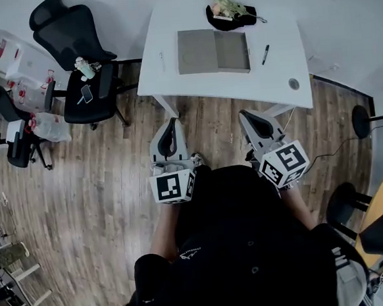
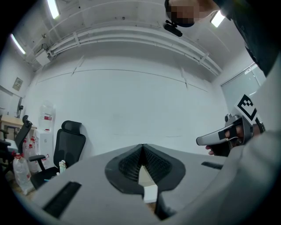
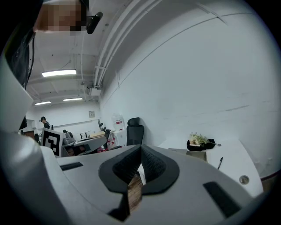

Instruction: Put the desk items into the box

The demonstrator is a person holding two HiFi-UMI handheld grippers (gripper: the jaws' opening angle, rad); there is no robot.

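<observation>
A white desk [image 1: 172,78] carries a flat cardboard box [image 1: 212,51], a black pen [image 1: 265,54], a thin white pen [image 1: 161,59], a small round grey item [image 1: 294,83] and a black holder with dried flowers [image 1: 231,14]. My left gripper [image 1: 171,122] and right gripper [image 1: 244,114] are held in front of the desk's near edge, over the wooden floor, both shut and holding nothing. The right gripper view shows the box [image 3: 193,154], the pen [image 3: 219,162] and the flowers [image 3: 201,143] beyond its closed jaws. The left gripper [image 2: 142,147] faces a bare white wall.
A black office chair [image 1: 87,91] with a phone and a small bottle on its seat stands left of the desk. Another chair [image 1: 15,140] with bags stands at the far left. A fan base [image 1: 360,121] and stools [image 1: 350,202] are on the right.
</observation>
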